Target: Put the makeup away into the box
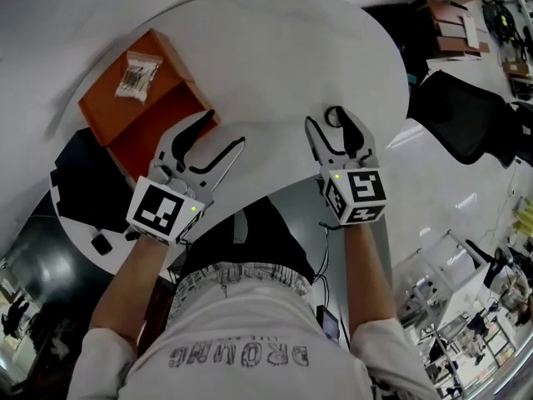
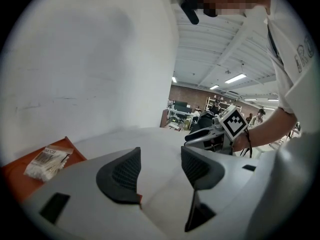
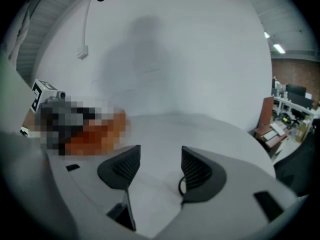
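An open orange box (image 1: pixel 154 127) lies at the left of the round white table (image 1: pixel 283 57). A clear packet of cotton swabs (image 1: pixel 137 75) rests on its far half. My left gripper (image 1: pixel 223 130) hovers at the box's near right corner, jaws open and empty. In the left gripper view the box (image 2: pixel 17 176) and the packet (image 2: pixel 47 161) lie to the left of the open left gripper (image 2: pixel 160 164). My right gripper (image 1: pixel 325 119) is over bare table to the right, open, holding nothing. In the right gripper view nothing but tabletop shows between the jaws of the right gripper (image 3: pixel 160 164); the box (image 3: pixel 117 121) shows partly at the left.
The table's near edge curves just under both grippers. A black office chair (image 1: pixel 466 127) stands right of the table, with a brown shelf unit (image 1: pixel 450 23) beyond it. Dark objects (image 1: pixel 83 182) sit below the table's left edge. A white wall runs behind the table.
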### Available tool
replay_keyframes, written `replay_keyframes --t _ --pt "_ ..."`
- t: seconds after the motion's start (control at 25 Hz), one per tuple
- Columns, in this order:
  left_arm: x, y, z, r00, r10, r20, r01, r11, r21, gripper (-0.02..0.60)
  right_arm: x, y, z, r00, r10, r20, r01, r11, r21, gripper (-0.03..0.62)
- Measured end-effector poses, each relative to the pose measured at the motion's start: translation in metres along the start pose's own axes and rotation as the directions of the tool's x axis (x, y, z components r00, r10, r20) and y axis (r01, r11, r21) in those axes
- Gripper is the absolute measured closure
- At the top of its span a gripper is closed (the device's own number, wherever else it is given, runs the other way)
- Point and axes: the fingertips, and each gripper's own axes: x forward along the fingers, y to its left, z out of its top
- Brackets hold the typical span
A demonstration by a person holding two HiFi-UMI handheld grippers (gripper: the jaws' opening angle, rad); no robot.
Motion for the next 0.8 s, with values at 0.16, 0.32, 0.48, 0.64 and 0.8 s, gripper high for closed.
replay_keyframes --t 0.16,0.32,0.48,0.64,0.8 --pt "0.017 -0.011 -0.005 0.999 -0.043 -0.024 0.043 0.999 0.003 0.318 0.000 -0.016 -0.011 0.999 -0.036 -0.016 0.036 0.999 0.015 0.324" --pt "0.030 -0.021 -0.007 0.997 -0.076 -0.026 0.076 0.997 0.007 0.318 0.002 -0.030 -0.024 0.997 -0.066 -0.033 0.066 0.998 0.021 0.324" --pt "0.040 -0.029 -0.014 0.994 -0.102 -0.042 0.102 0.995 0.007 0.318 0.003 -0.039 -0.037 0.995 -0.090 -0.050 0.091 0.996 0.019 0.324" --pt "0.049 -0.035 -0.018 0.992 -0.120 -0.047 0.121 0.993 0.007 0.318 0.005 -0.049 -0.049 0.992 -0.111 -0.067 0.112 0.993 0.022 0.322" --pt "0.052 -0.038 -0.022 0.991 -0.124 -0.055 0.125 0.992 0.002 0.318 0.012 -0.053 -0.059 0.989 -0.119 -0.088 0.121 0.993 0.012 0.319"
